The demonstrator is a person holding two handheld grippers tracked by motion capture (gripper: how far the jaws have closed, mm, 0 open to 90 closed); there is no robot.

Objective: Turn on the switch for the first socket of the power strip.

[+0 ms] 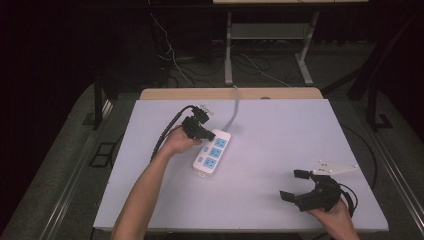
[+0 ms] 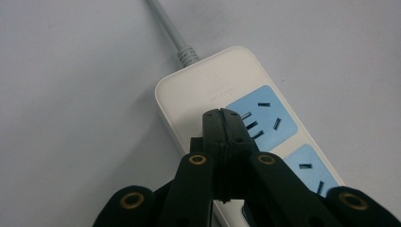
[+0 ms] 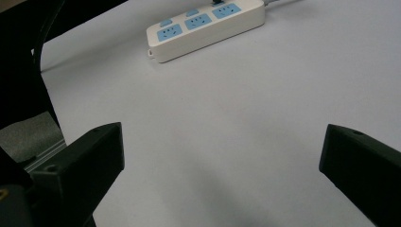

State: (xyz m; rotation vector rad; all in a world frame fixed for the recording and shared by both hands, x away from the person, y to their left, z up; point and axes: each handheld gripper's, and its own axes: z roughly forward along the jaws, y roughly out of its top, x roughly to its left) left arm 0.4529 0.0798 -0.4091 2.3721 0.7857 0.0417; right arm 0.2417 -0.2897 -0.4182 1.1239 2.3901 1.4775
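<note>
A white power strip (image 1: 212, 152) with three blue sockets lies on the white table (image 1: 280, 140), left of centre. Its grey cord (image 1: 234, 107) runs off the far edge. My left gripper (image 1: 206, 134) is shut with nothing between its jaws, and its tip rests at the cord end of the strip. In the left gripper view the closed tip (image 2: 222, 114) sits over the strip (image 2: 208, 87) beside the first blue socket (image 2: 265, 116); I cannot tell if it touches. My right gripper (image 1: 292, 185) is open near the front right corner, with the strip (image 3: 208, 26) far ahead of it (image 3: 222, 156).
A wooden board edge (image 1: 230, 93) runs along the table's back. Beyond it are the metal legs of another table (image 1: 229, 55) and loose cables on the floor (image 1: 175, 65). The table's left edge and a dark floor show in the right gripper view (image 3: 28, 127).
</note>
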